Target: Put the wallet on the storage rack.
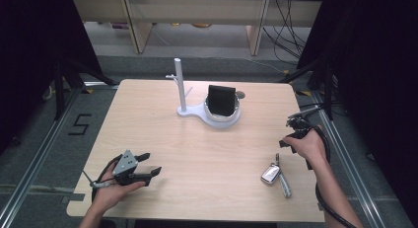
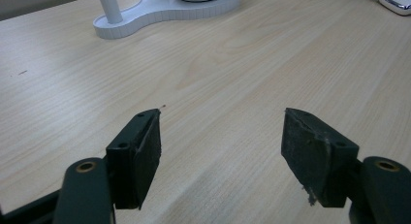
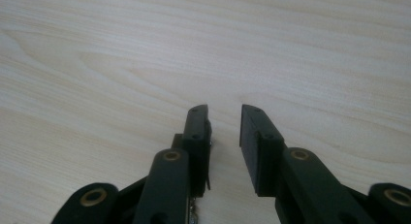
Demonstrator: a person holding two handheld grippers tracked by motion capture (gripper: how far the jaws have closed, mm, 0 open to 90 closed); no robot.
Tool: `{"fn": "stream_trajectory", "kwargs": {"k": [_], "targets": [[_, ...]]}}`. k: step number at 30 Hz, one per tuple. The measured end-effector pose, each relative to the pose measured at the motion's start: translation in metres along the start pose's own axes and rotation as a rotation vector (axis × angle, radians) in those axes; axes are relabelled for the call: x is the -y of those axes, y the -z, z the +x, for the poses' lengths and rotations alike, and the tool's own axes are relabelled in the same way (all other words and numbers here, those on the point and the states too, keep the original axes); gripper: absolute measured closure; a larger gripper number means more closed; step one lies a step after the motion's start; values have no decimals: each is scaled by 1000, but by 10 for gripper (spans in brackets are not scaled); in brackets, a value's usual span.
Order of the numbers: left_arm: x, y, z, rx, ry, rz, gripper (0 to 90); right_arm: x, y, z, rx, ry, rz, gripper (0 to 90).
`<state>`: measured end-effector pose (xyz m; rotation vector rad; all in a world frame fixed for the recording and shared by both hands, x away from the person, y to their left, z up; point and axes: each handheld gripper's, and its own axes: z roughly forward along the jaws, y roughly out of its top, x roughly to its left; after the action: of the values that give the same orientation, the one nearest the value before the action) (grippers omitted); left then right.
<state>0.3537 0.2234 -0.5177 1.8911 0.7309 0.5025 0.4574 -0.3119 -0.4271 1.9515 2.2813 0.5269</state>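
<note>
My left gripper (image 1: 153, 164) rests low over the front left of the wooden table (image 1: 197, 154), jaws wide apart and pointing right. The left gripper view confirms it: the gripper (image 2: 223, 115) is open with bare wood between the pads. A hand holds my right gripper (image 1: 291, 135) near the table's right edge. In the right gripper view that gripper (image 3: 224, 110) points down at bare wood, with a narrow gap between the jaws and nothing in it. A silver car key (image 1: 270, 174) with a strap lies in front of the right hand.
A white stand (image 1: 197, 112) with an upright post (image 1: 179, 82) sits at the back middle. Its round dish holds a black upright object (image 1: 221, 100). The stand's base (image 2: 165, 13) and the key (image 2: 398, 1) appear at the far edge of the left gripper view.
</note>
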Motion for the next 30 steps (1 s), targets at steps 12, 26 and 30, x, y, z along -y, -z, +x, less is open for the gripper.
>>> {"fn": "stream_trajectory", "kwargs": {"k": [12, 26, 30], "targets": [[0, 0, 0, -4, -4, 12, 304, -1, -18, -2, -16, -13, 41, 757], [1, 0, -1, -3, -3, 10, 304, -5, -34, 3, -14, -36, 120, 773], [1, 0, 0, -3, -3, 13, 304, -7, -38, 0, -21, 15, 121, 780]]}}
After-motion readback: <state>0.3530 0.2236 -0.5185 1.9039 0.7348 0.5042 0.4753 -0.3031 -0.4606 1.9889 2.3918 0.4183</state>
